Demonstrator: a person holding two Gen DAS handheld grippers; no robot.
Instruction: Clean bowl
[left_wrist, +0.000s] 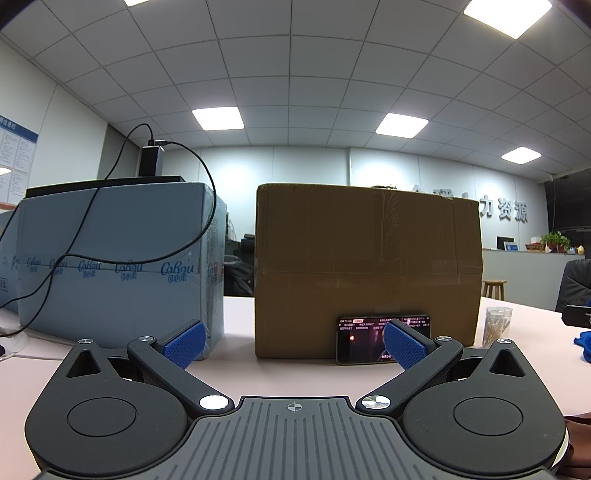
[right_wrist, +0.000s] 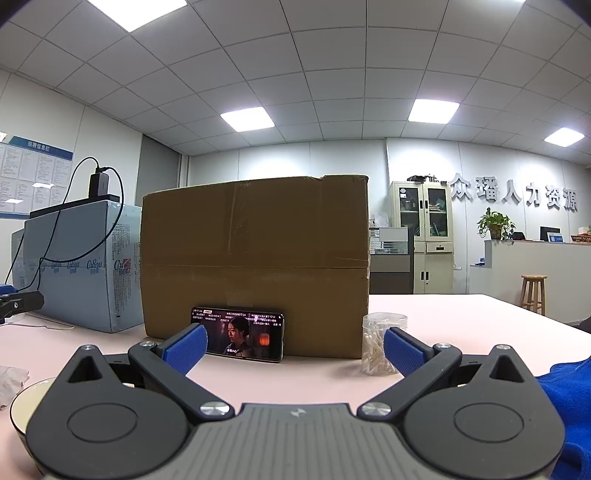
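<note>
Bowl (right_wrist: 22, 402) sits at near left of the right wrist view, mostly hidden behind the gripper body, white tissue (right_wrist: 11, 380) just beside it. Right gripper (right_wrist: 295, 349) spread wide, holding nothing. Left gripper (left_wrist: 293, 343) likewise wide apart and holding nothing. Pink table (right_wrist: 461, 325) carries a brown carton (right_wrist: 255, 258), phone (right_wrist: 238, 334) leaning against it, swab jar (right_wrist: 380, 339) right of phone, blue cloth (right_wrist: 569, 398) near right.
</note>
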